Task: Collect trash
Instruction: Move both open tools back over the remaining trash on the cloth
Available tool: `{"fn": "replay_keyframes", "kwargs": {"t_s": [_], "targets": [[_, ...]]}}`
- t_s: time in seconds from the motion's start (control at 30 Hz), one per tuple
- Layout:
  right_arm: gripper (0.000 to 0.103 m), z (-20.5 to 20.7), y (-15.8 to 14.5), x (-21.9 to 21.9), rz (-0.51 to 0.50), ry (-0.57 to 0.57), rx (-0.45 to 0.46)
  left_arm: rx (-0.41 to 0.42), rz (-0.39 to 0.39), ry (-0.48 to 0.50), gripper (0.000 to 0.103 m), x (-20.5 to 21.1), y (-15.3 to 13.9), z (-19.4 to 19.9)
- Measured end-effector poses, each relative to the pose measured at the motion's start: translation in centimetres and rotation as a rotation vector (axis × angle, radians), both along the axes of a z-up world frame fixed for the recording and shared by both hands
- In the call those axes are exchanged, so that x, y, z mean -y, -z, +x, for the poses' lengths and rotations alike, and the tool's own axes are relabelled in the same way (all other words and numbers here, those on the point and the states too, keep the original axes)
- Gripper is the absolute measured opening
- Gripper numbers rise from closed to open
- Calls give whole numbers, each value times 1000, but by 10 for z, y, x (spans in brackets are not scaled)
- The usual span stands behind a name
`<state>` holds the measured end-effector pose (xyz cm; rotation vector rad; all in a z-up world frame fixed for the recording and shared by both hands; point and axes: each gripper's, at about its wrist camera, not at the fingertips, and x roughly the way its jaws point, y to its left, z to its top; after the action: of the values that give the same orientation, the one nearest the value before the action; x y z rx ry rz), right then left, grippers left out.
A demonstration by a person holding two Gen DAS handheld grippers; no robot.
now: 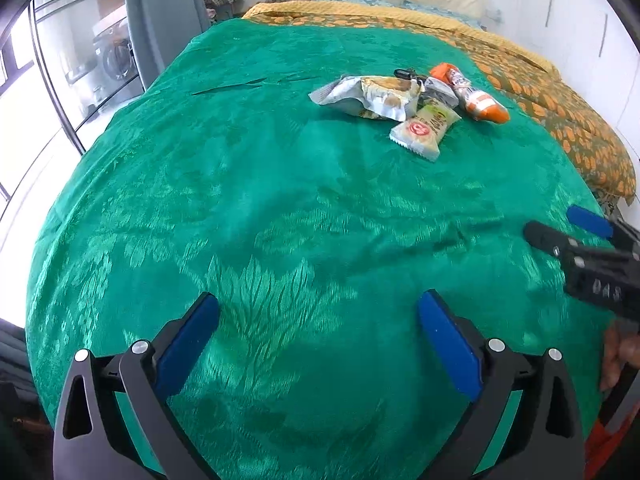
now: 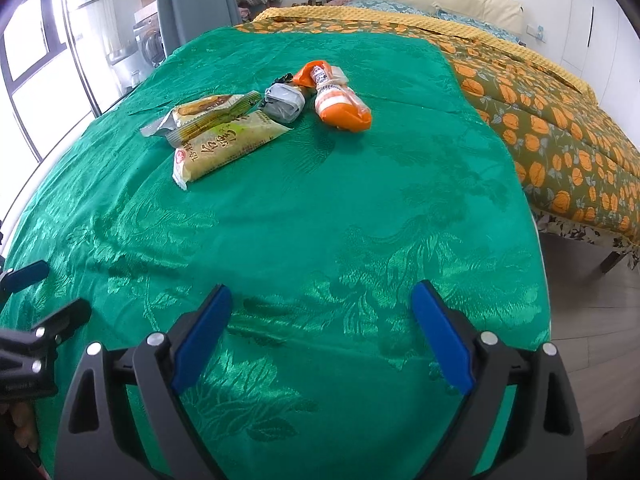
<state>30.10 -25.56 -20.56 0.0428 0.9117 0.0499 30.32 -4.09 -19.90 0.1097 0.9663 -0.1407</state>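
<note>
Task judged at its start: no trash collected, none held. Four pieces noted in a loose cluster on the green cover [image 2: 320,208], upper centre of the right wrist view: cream wrapper [image 2: 224,148], yellow wrapper [image 2: 204,114] touching it from behind, grey wad [image 2: 282,102] and orange pack [image 2: 340,100] just beside. Same cluster seen upper right of centre in the left wrist view, orange pack [image 1: 472,94] farthest right. Left gripper [image 1: 318,340] found with jaws wide, nothing between them; right gripper [image 2: 322,334] likewise wide and empty. Both low in frame, well apart from the trash. No bin or bag seen in either view. Open cover between grippers and cluster, unobstructed. Cover edge close at right of the right wrist view, bare floor [image 2: 592,320] beyond; quilt [image 2: 560,128] bordering at upper right. Grippers near each other, so crossing paths judged the one risk.
</note>
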Motion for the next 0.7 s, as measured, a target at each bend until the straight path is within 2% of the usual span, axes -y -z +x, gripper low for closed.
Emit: {"fn": "replay_keyframes", "kwargs": {"t_s": [0.27, 0.7], "targets": [[89, 0, 0, 0, 1, 0, 0, 8, 9, -43, 99, 14, 2, 45], [89, 2, 0, 1, -4, 3, 0, 4, 0, -49, 99, 15, 3, 52]]}}
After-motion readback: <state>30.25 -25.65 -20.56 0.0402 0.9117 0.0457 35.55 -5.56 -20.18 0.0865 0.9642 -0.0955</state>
